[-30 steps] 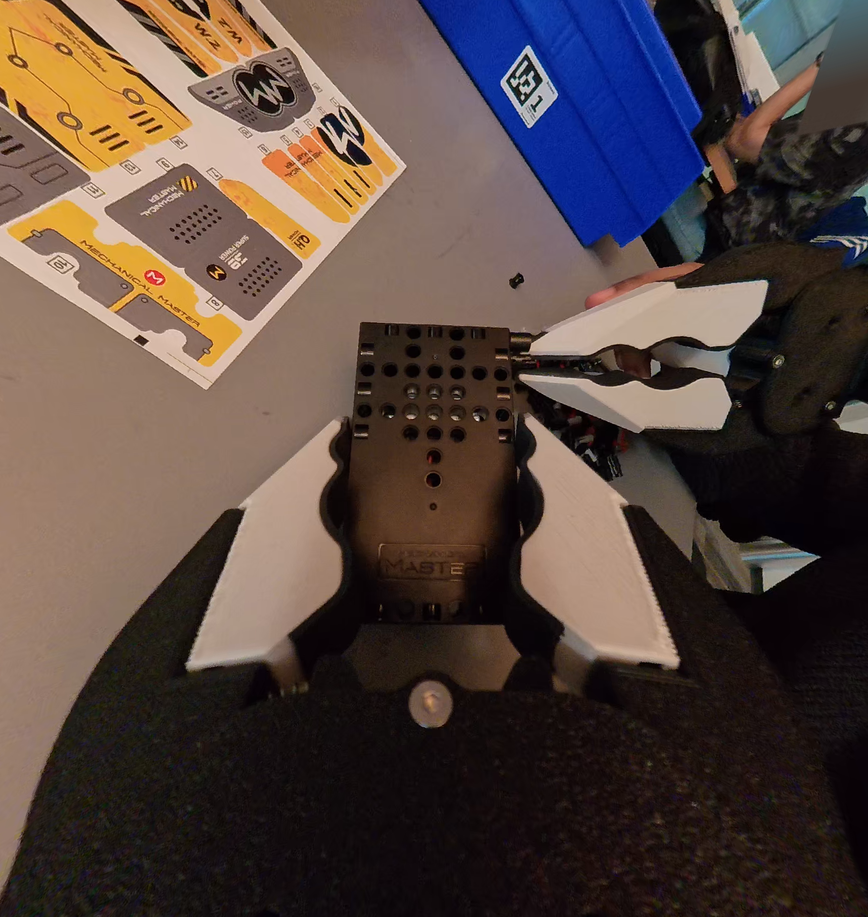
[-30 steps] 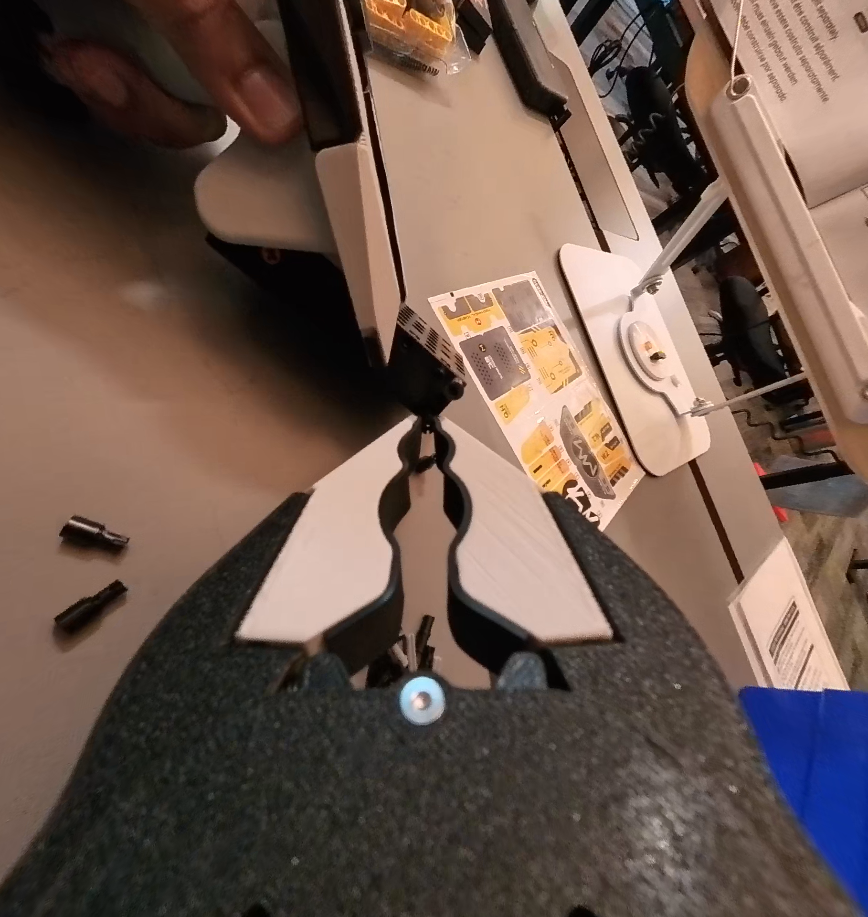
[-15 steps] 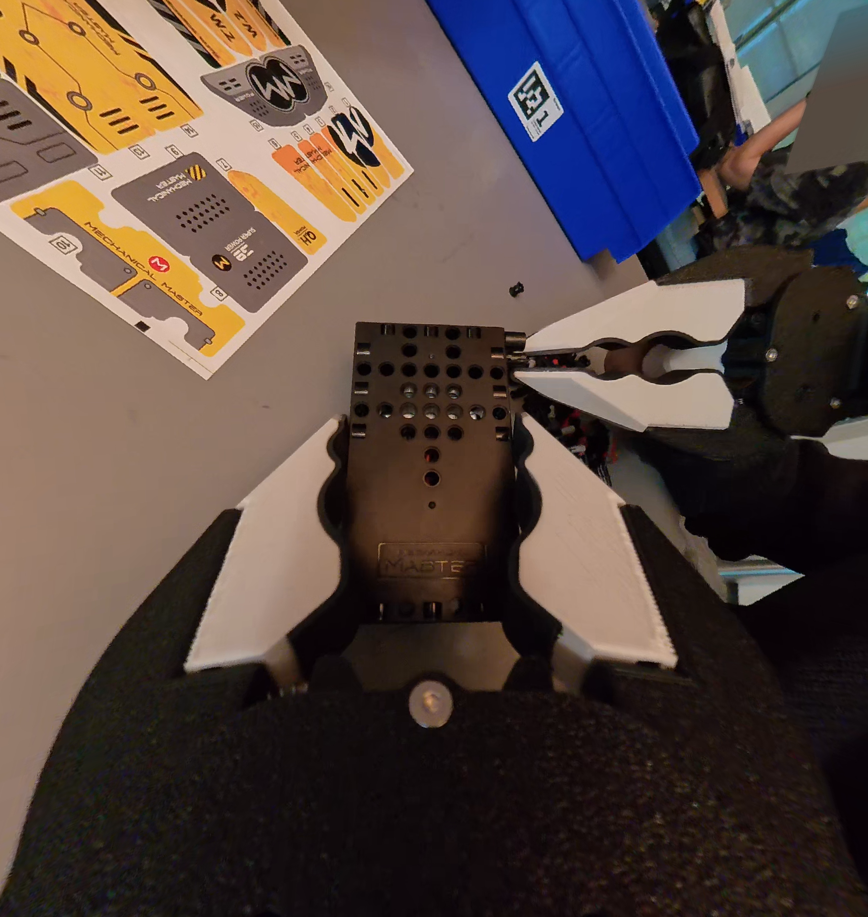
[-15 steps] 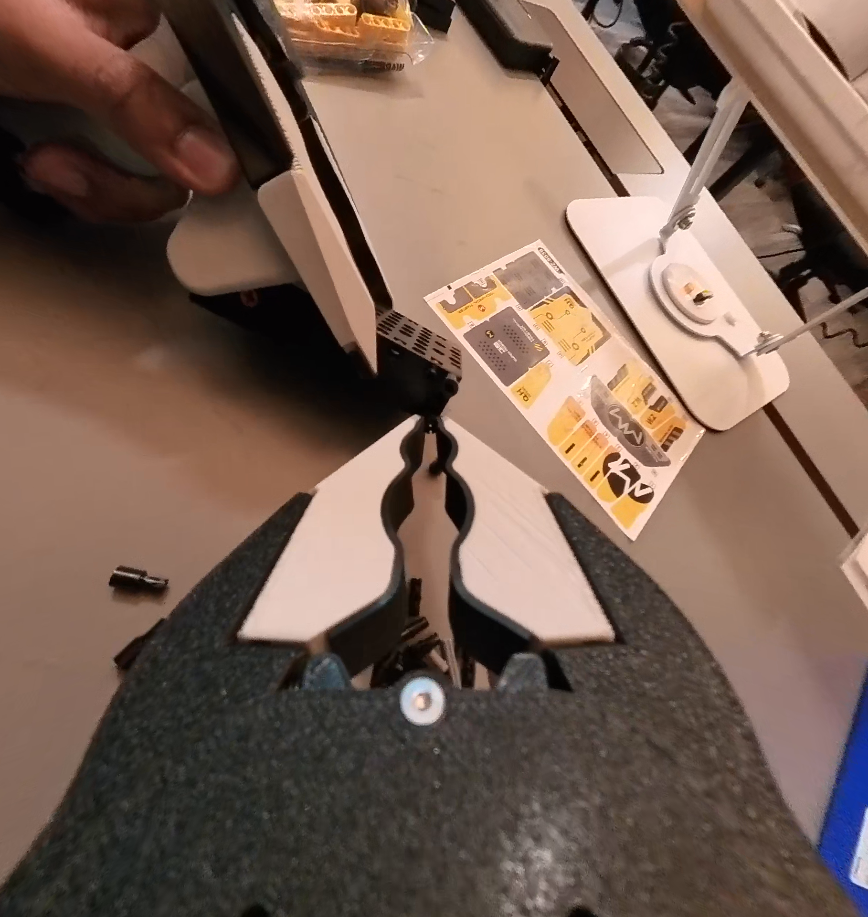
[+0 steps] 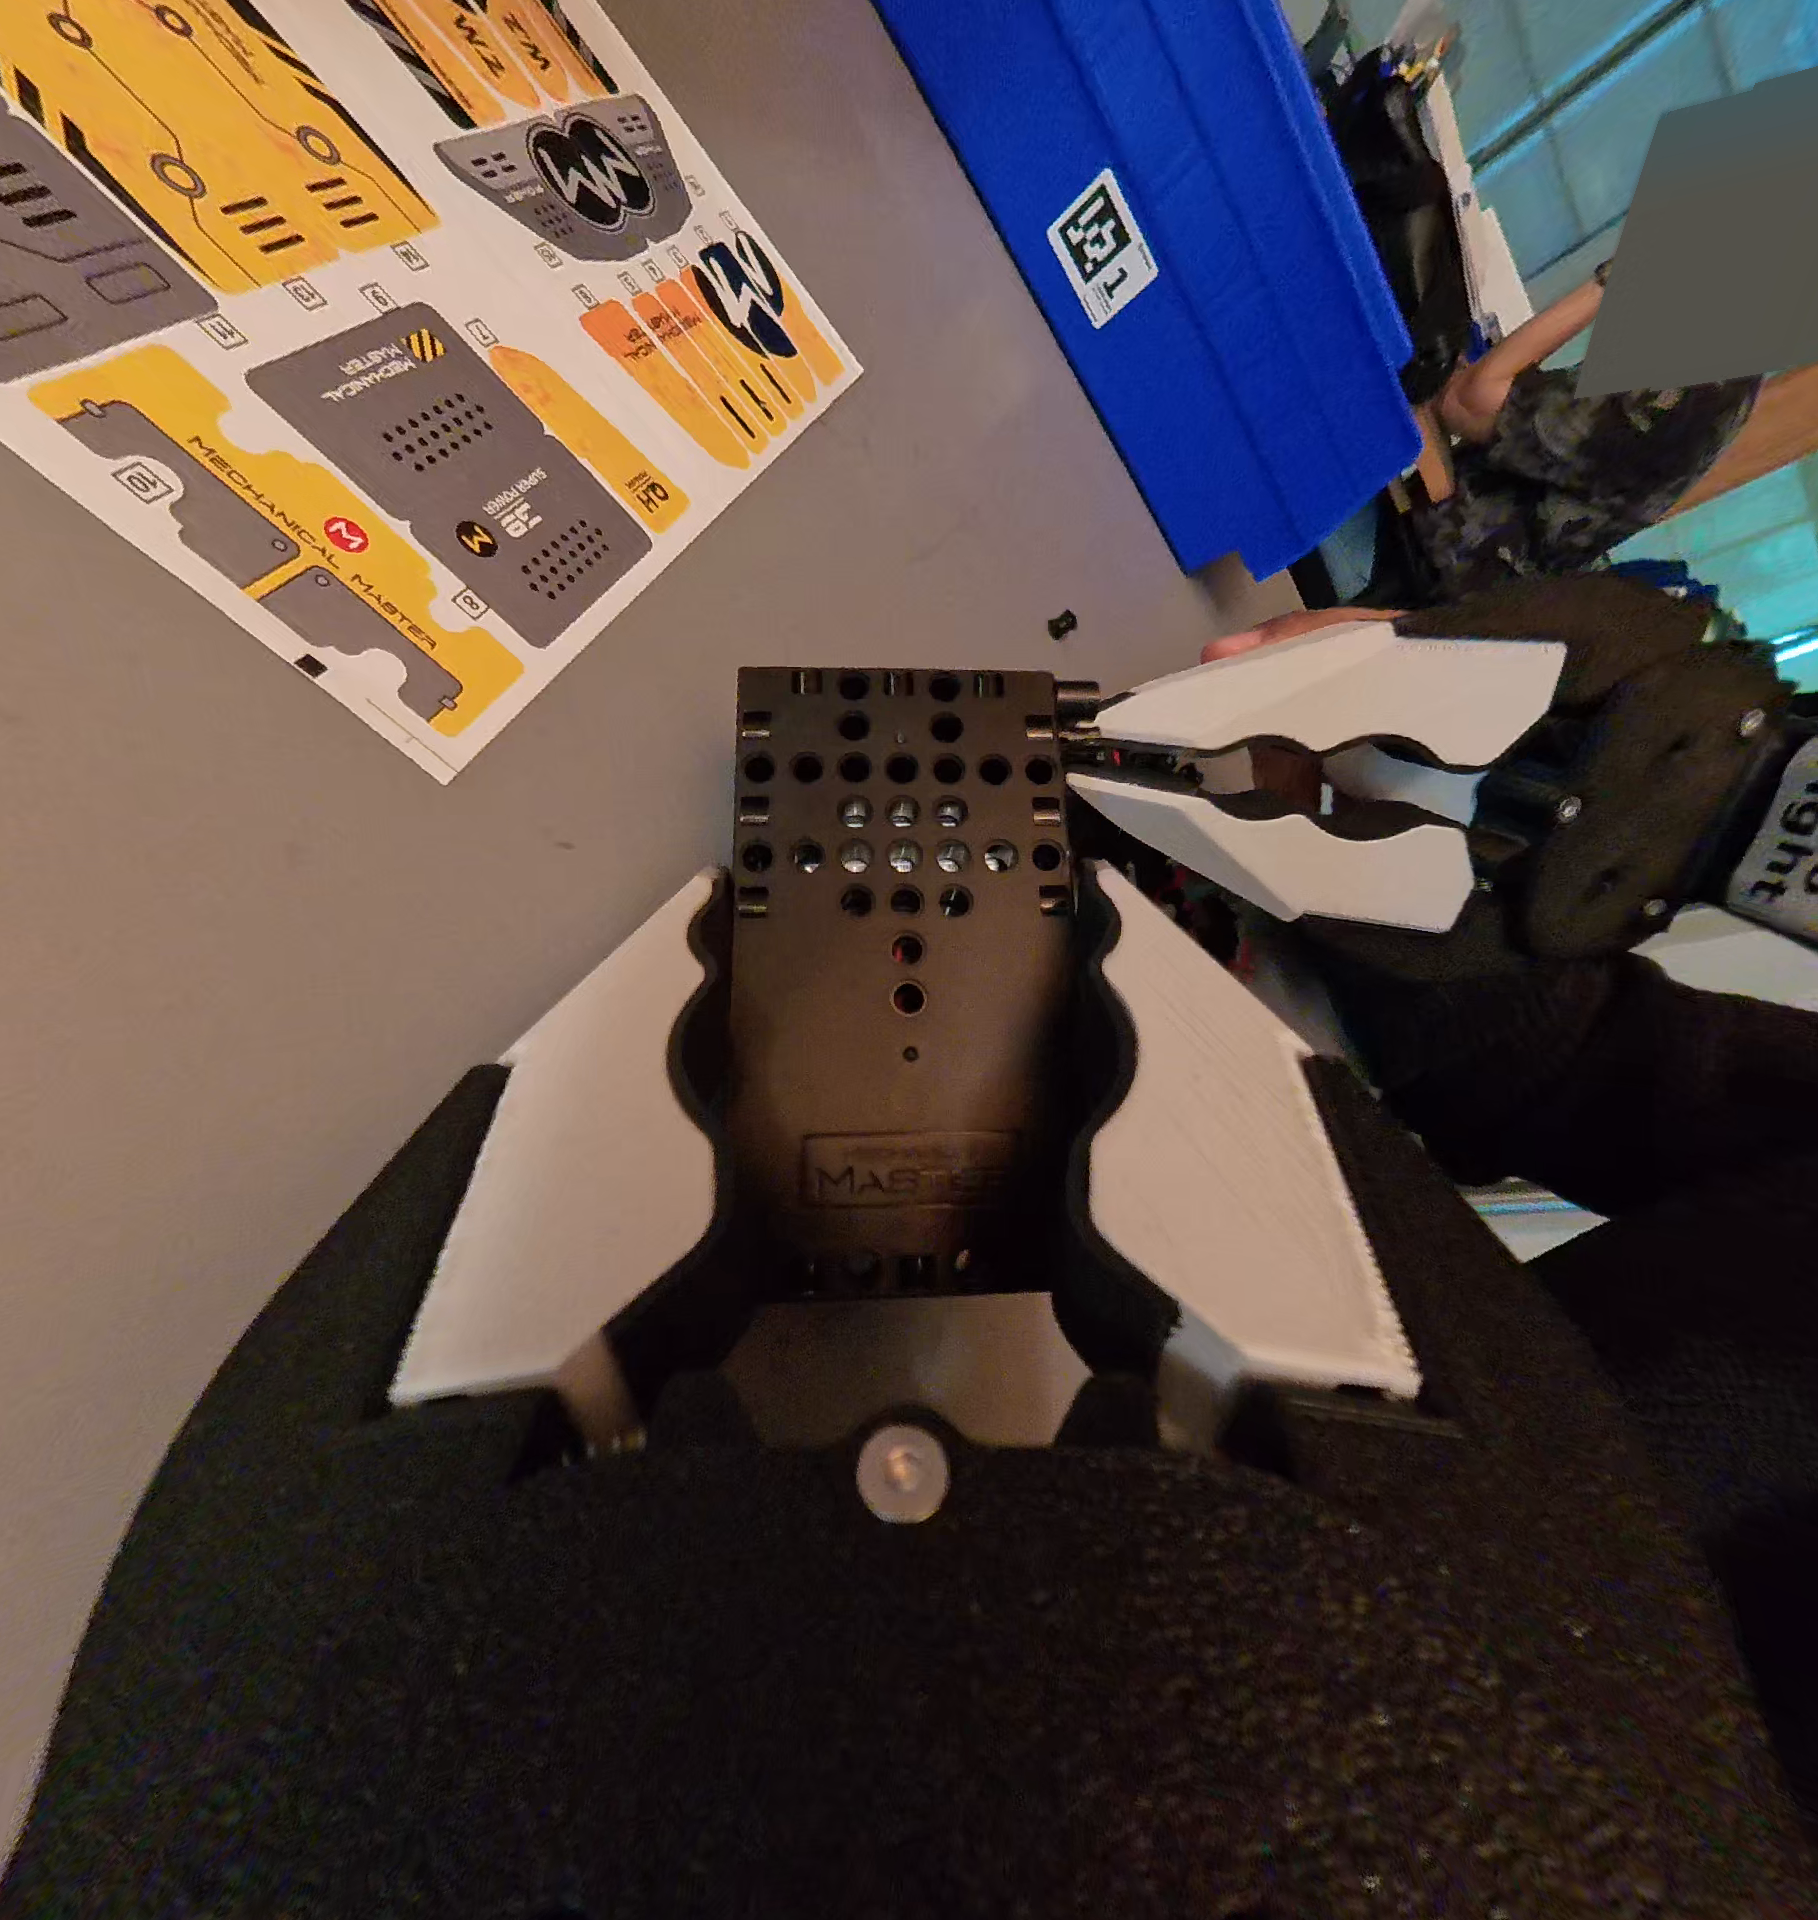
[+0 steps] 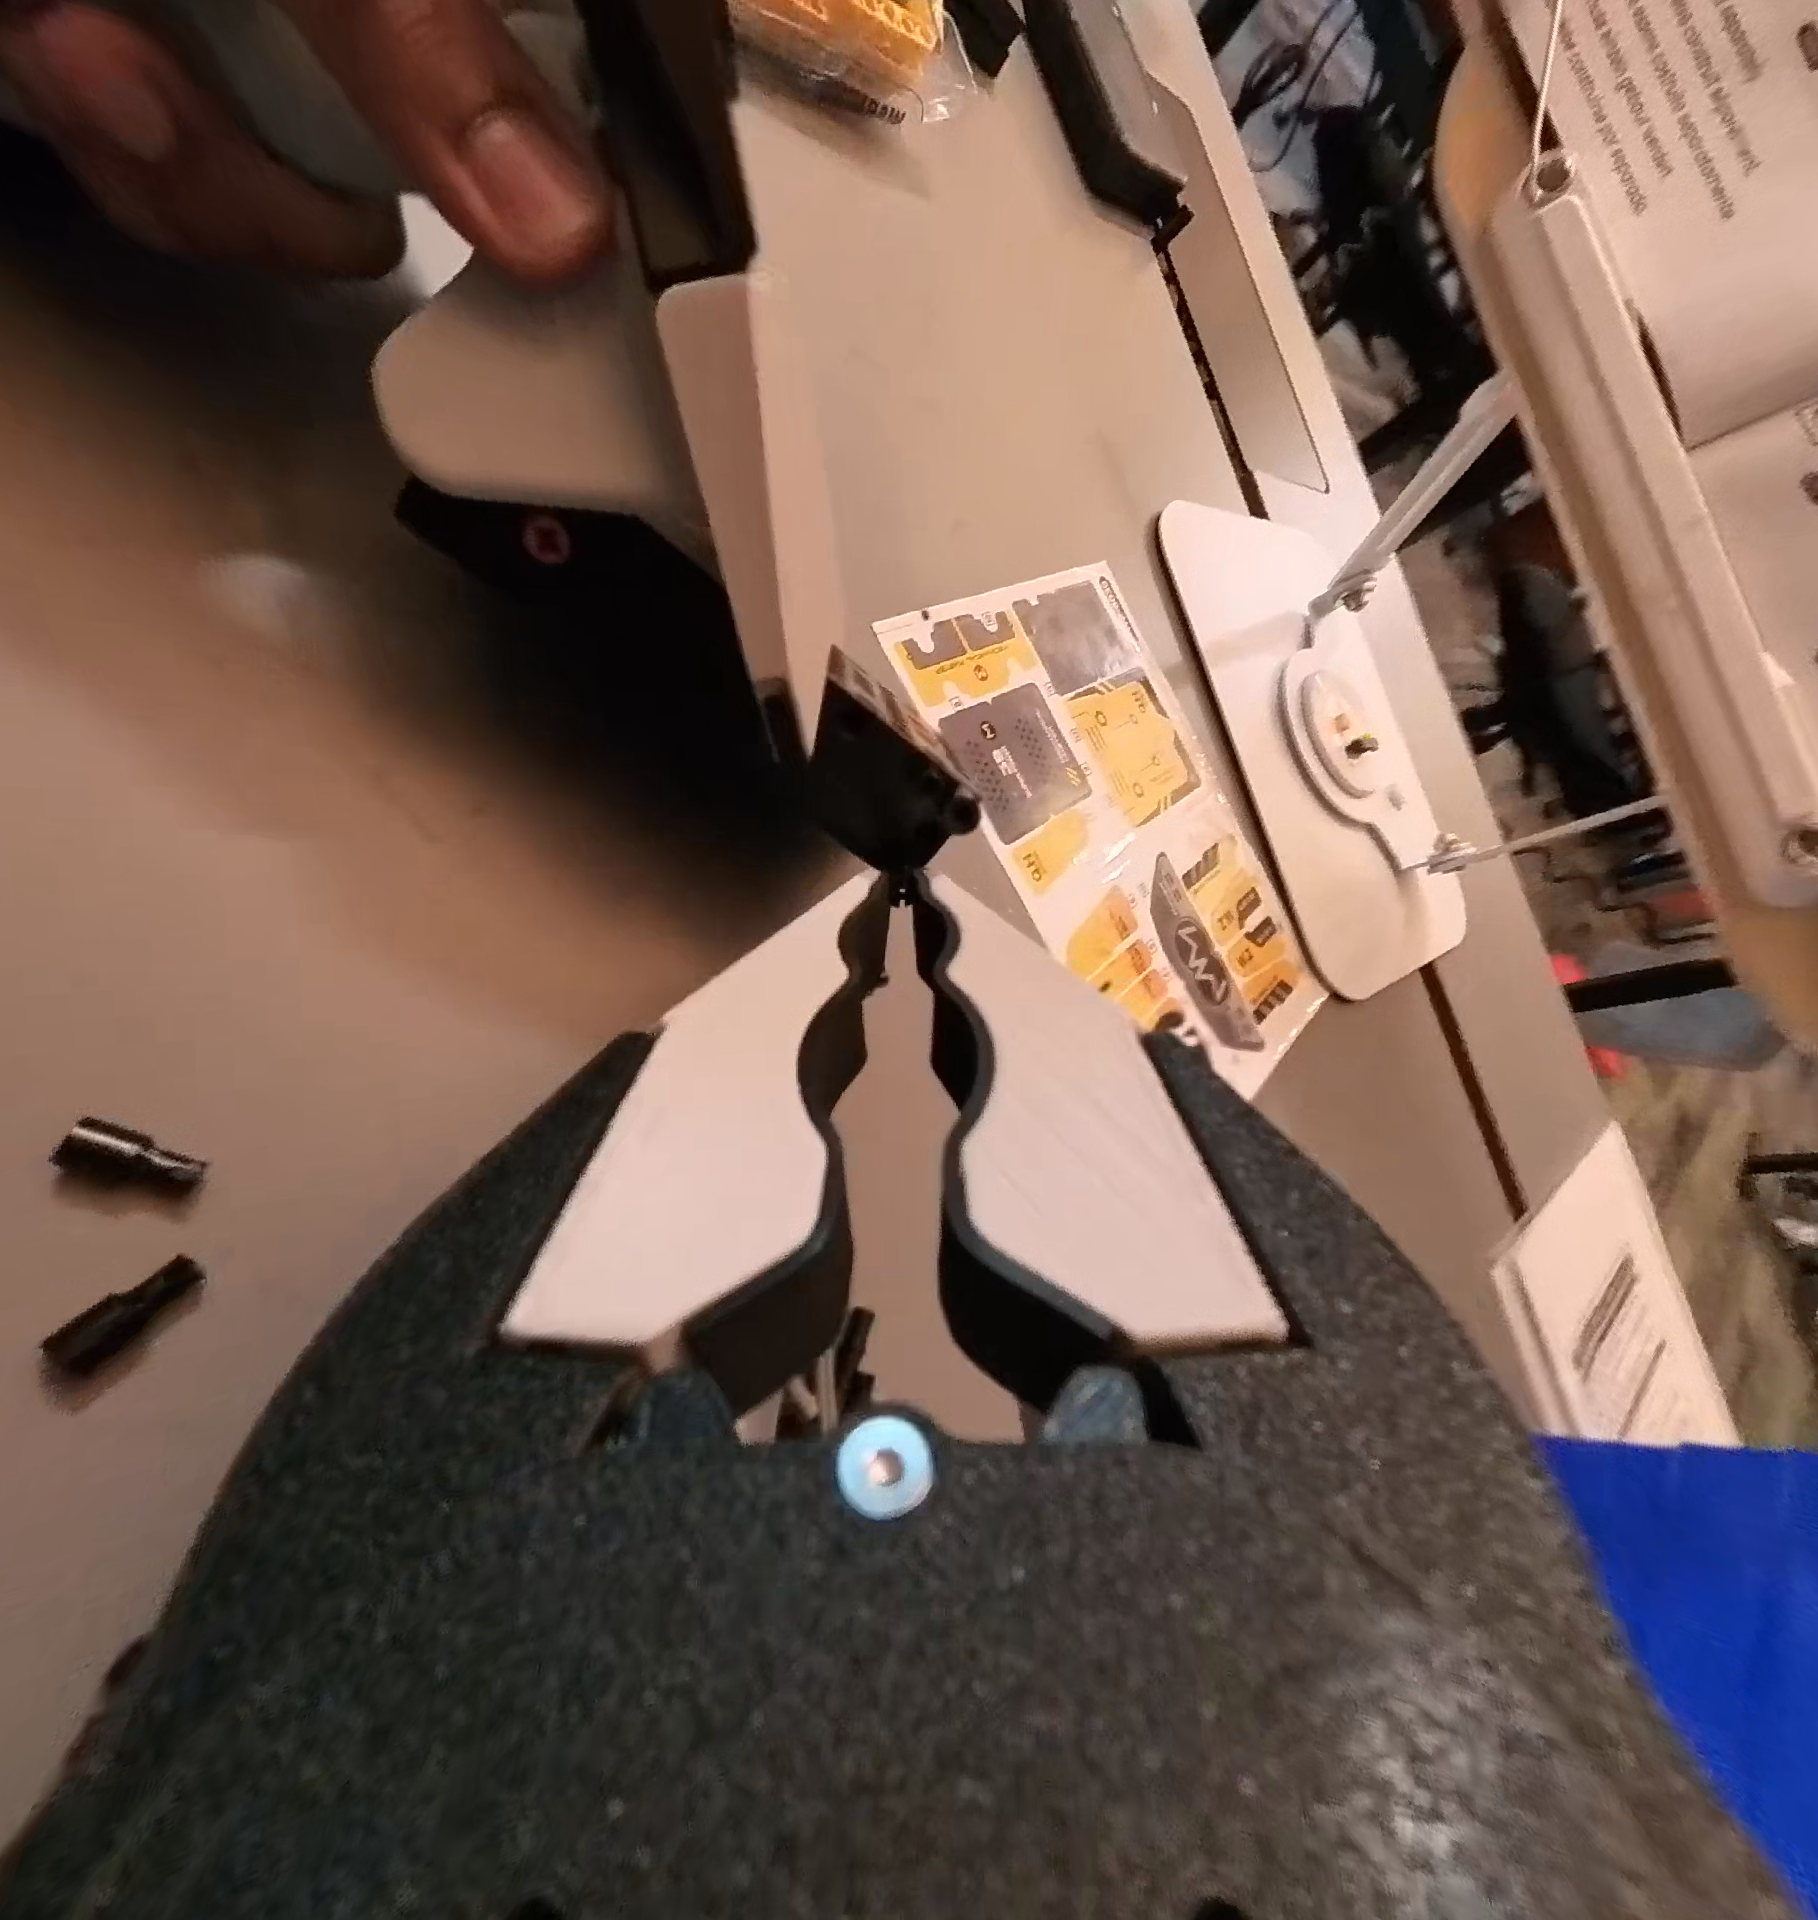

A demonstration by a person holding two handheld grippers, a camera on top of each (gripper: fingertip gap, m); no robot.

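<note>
My left gripper point(image 5: 900, 883) is shut on a black perforated block point(image 5: 900, 1039) and holds it over the grey table point(image 5: 209, 987). My right gripper point(image 5: 1084, 750) comes in from the right, its tips against the block's upper right side. In the right wrist view my right gripper point(image 6: 902, 883) is shut on a small black pin point(image 6: 900, 896) whose end meets the block point(image 6: 884, 790). The left gripper point(image 6: 718, 499) shows side-on above it, with a hand point(image 6: 365, 135) on it.
A yellow and grey sticker sheet point(image 5: 365, 364) lies beyond the block and also shows in the right wrist view point(image 6: 1092, 810). A blue bin point(image 5: 1175, 260) stands at the far right. One loose black pin point(image 5: 1061, 623) lies near it, and two loose pins point(image 6: 126, 1158) lie left. A white lamp base point(image 6: 1300, 748) sits behind the sheet. One gripper's finger ends stand about 5 cm off the other's. Left tips and right tips are each some 25 cm from the white lamp base point(image 6: 1300, 748).
The right gripper has stayed at the block's right side with the pin, only swinging its wrist slightly. The left gripper keeps its hold on the block.
</note>
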